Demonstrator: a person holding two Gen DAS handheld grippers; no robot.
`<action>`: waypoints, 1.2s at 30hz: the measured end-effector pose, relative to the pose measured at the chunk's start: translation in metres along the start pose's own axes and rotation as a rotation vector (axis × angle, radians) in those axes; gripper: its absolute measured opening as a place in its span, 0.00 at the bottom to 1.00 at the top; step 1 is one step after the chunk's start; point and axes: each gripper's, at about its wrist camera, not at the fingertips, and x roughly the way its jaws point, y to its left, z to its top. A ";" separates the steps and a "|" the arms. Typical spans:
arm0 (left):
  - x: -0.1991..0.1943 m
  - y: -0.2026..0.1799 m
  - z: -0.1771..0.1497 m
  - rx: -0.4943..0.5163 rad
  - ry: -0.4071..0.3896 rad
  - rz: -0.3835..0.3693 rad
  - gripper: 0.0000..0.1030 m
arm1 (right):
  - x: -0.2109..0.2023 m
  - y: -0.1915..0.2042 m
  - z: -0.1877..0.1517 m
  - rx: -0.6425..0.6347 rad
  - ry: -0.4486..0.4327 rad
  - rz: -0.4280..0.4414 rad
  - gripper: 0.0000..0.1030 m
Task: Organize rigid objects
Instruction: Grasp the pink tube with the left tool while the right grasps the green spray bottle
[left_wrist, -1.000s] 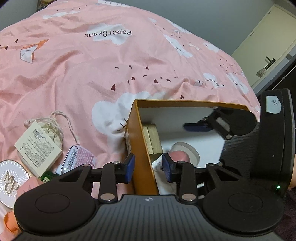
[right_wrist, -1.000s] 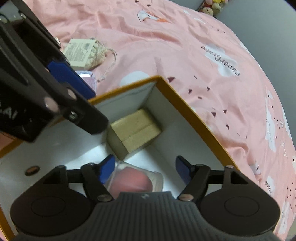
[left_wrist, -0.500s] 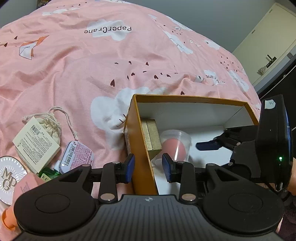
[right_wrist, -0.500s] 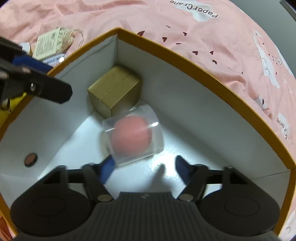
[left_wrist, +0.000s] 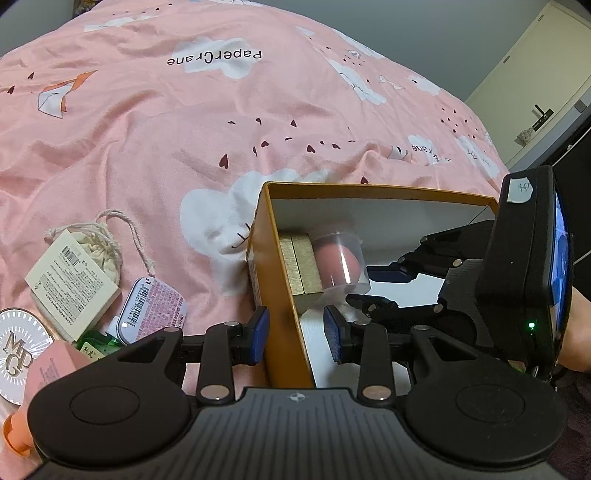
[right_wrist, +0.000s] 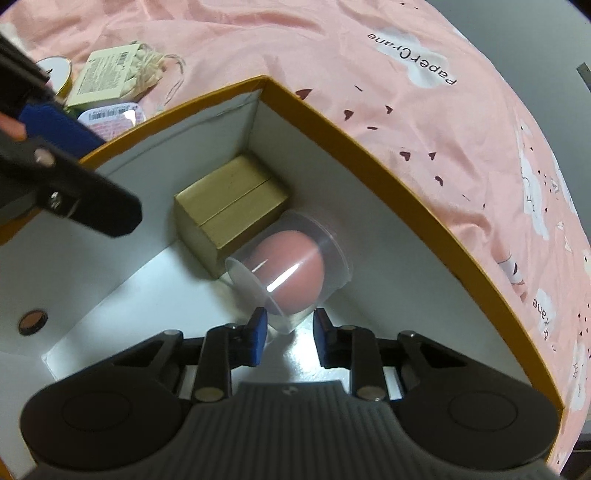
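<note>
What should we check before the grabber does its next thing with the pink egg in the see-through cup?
1. Clear case with the pink sponge is inside the orange box: ok.
2. Case lies on its side, against the gold box: ok.
3. Right hand-held gripper has a firm grip: cannot tell. Its jaws are closing, with the case's near end between them.
4. Left hand-held gripper steadies the box: cannot tell. It straddles the box wall, but a squeeze does not show.
5. Everything packed: not ok. The pink tin and the labelled pouch lie outside on the bedspread.
</note>
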 end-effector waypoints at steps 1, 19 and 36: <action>0.000 -0.001 -0.001 0.001 -0.002 0.002 0.39 | 0.000 0.000 0.000 0.002 0.001 0.002 0.26; -0.050 -0.020 -0.017 0.090 -0.171 0.019 0.60 | -0.096 0.013 -0.011 0.131 -0.213 0.002 0.35; -0.099 0.016 -0.043 -0.021 -0.348 0.074 0.72 | -0.147 0.059 0.002 0.125 -0.443 0.061 0.72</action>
